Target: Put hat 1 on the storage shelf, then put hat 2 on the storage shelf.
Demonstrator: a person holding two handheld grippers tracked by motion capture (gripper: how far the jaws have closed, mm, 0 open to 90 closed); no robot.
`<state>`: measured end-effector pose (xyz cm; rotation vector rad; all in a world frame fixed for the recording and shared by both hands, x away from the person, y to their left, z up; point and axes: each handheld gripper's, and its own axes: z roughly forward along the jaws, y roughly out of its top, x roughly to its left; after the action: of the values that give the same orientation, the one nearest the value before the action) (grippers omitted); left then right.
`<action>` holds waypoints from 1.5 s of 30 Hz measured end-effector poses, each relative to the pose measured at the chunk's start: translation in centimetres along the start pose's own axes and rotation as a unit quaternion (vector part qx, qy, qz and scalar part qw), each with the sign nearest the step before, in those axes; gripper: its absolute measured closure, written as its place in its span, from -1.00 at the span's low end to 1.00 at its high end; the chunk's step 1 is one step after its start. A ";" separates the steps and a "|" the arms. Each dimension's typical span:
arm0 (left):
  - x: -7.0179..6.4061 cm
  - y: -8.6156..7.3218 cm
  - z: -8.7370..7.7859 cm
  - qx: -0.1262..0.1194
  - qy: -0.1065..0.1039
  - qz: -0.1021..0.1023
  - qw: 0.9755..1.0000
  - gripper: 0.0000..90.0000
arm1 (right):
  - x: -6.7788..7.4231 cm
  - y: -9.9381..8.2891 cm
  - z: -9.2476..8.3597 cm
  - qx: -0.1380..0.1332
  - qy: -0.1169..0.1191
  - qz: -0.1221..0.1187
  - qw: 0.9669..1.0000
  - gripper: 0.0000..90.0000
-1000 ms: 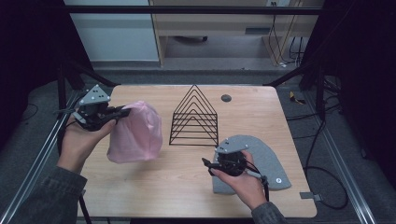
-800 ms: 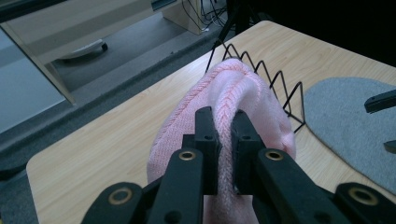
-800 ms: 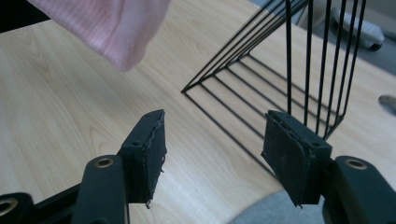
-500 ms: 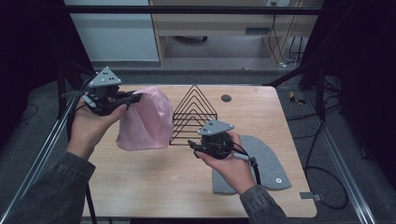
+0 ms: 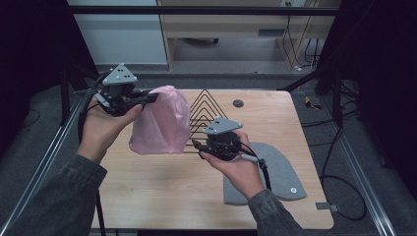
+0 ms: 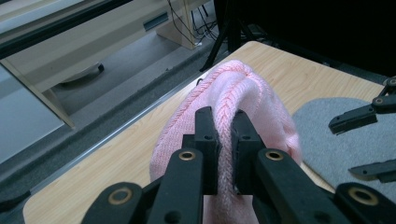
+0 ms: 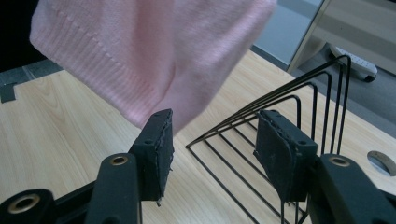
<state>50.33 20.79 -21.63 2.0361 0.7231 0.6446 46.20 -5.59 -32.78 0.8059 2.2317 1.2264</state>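
Above the table, left gripper (image 6: 224,140) pinches a ribbed pink knit hat (image 6: 243,93).

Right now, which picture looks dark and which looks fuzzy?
High view: dim, with black edges around the light wooden table. Left gripper view: the pink knitted hat is sharp, stitches clear. Right gripper view: the hat's top edge is slightly soft; the black wire triangle rack stays crisp.

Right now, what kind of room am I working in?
Likely a lab or workshop recording bench: a wooden table set inside a black metal frame, loose cables on the grey floor, and plain wooden furniture behind. Not a home.
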 end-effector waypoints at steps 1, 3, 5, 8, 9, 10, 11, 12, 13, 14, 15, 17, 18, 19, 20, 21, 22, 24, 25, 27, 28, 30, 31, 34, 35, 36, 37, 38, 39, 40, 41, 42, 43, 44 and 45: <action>-0.1 0.1 0.0 0.000 0.000 0.002 1.000 0.86 | 0.1 0.2 0.0 -0.003 0.001 0.000 1.000 0.04; -0.3 0.5 0.1 -0.001 -0.001 0.004 1.000 0.86 | 0.1 0.3 -0.1 -0.003 0.000 -0.001 1.000 0.06; -0.6 0.7 0.2 -0.001 -0.003 0.007 1.000 0.86 | 0.1 0.5 0.0 -0.004 0.000 0.000 1.000 0.09; -0.9 1.3 0.3 -0.002 -0.005 0.015 1.000 0.86 | 0.1 0.7 0.1 -0.006 -0.002 0.002 1.000 0.12; -1.0 1.4 0.3 -0.004 -0.006 0.014 1.000 0.86 | 0.1 0.7 0.1 -0.007 -0.002 0.003 1.000 0.13; -1.1 1.5 0.3 -0.004 -0.007 0.013 1.000 0.86 | 0.0 0.8 0.2 -0.007 0.000 0.005 1.000 0.14; -1.2 1.7 0.3 -0.005 -0.008 0.015 1.000 0.86 | 0.1 0.8 0.2 -0.006 0.000 0.006 1.000 0.14; -1.3 1.8 0.3 -0.005 -0.008 0.016 1.000 0.86 | 0.1 0.8 0.3 -0.005 0.003 0.009 1.000 0.14; -1.5 2.0 0.4 -0.008 -0.011 0.015 1.000 0.86 | 0.2 0.9 0.5 -0.004 0.006 0.012 1.000 0.14; -1.5 2.0 0.4 -0.008 -0.011 0.015 1.000 0.86 | 0.2 0.9 0.5 -0.004 0.006 0.012 1.000 0.14; -1.6 2.2 0.4 -0.007 -0.011 0.017 1.000 0.86 | 0.2 0.9 0.6 -0.004 0.006 0.011 1.000 0.14; -1.9 2.4 0.5 -0.009 -0.013 0.019 1.000 0.86 | 0.2 1.0 0.9 -0.001 0.005 0.011 1.000 0.13; -2.0 2.5 0.5 -0.009 -0.015 0.020 1.000 0.86 | 0.2 1.1 1.0 0.000 0.002 0.013 1.000 0.13; -2.1 2.6 0.5 -0.009 -0.015 0.021 1.000 0.86 | 0.1 1.1 1.2 0.000 0.002 0.017 1.000 0.13; -2.2 2.7 0.5 -0.010 -0.017 0.020 1.000 0.86 | 0.0 1.3 1.4 -0.001 0.002 0.020 1.000 0.12; -2.3 2.8 0.6 -0.011 -0.020 0.021 1.000 0.86 | 0.0 1.3 1.4 -0.001 0.002 0.020 1.000 0.12; -2.4 2.9 0.6 -0.011 -0.022 0.022 0.999 0.86 | 0.0 1.4 1.5 -0.001 -0.001 0.023 1.000 0.12; -2.7 3.0 0.6 -0.014 -0.028 0.021 0.999 0.86 | -0.3 1.8 1.9 -0.008 -0.007 0.031 0.999 0.16; -2.8 3.0 0.6 -0.015 -0.029 0.021 0.999 0.86 | -0.3 1.9 2.0 -0.007 -0.008 0.032 0.999 0.17; -3.1 3.1 0.6 -0.014 -0.033 0.025 0.999 0.86 | -0.4 2.2 2.3 -0.007 -0.007 0.032 0.999 0.34; -3.1 3.1 0.6 -0.014 -0.033 0.025 0.999 0.86 | -0.4 2.2 2.3 -0.007 -0.007 0.032 0.999 0.34; -3.2 3.1 0.4 -0.014 -0.031 0.027 0.999 0.86 | -0.6 2.5 2.5 -0.008 -0.005 0.031 0.999 0.57; -3.1 3.1 0.4 -0.016 -0.029 0.027 0.999 0.86 | -0.7 2.6 2.4 -0.010 0.001 0.032 0.999 0.67; -2.3 2.9 0.2 -0.014 -0.022 0.024 0.999 0.86 | -1.2 3.1 1.8 -0.011 0.016 0.032 0.999 0.79; -2.0 2.9 0.2 -0.013 -0.022 0.020 0.999 0.86 | -1.5 3.4 1.5 -0.011 0.018 0.033 0.999 0.81; -1.3 2.8 0.4 -0.011 -0.020 0.016 1.000 0.85 | -2.2 3.8 1.0 -0.015 0.023 0.034 0.999 0.82; -1.3 2.8 0.4 -0.011 -0.020 0.016 1.000 0.85 | -2.2 3.8 1.0 -0.015 0.023 0.034 0.999 0.82; -0.9 2.7 0.6 -0.012 -0.022 0.013 1.000 0.85 | -2.6 4.1 0.7 -0.015 0.028 0.035 0.999 0.83; -0.7 2.7 0.7 -0.015 -0.023 0.006 1.000 0.85 | -3.4 4.7 0.2 -0.018 0.040 0.035 0.998 0.83; -0.4 2.7 0.9 -0.014 -0.022 0.006 1.000 0.85 | -3.4 4.7 0.2 -0.018 0.040 0.035 0.998 0.83; -0.2 2.8 1.0 -0.016 -0.022 0.005 1.000 0.85 | -3.8 5.0 0.0 -0.016 0.042 0.033 0.998 0.83; 0.0 2.8 1.2 -0.018 -0.025 0.002 1.000 0.85 | -4.2 5.2 -0.3 -0.018 0.046 0.034 0.998 0.83; 0.2 2.9 1.4 -0.020 -0.024 -0.002 0.999 0.85 | -5.0 5.9 -0.9 -0.020 0.051 0.038 0.998 0.83; 0.3 3.0 1.6 -0.023 -0.024 -0.006 0.999 0.85 | -5.3 6.0 -1.0 -0.020 0.049 0.036 0.998 0.83; 0.5 3.1 1.8 -0.023 -0.025 -0.007 0.999 0.85 | -5.6 6.3 -1.2 -0.019 0.045 0.033 0.998 0.83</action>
<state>52.73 18.69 -19.80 1.9957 0.6871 0.5937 51.13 -7.45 -26.10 0.8318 2.2618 1.3567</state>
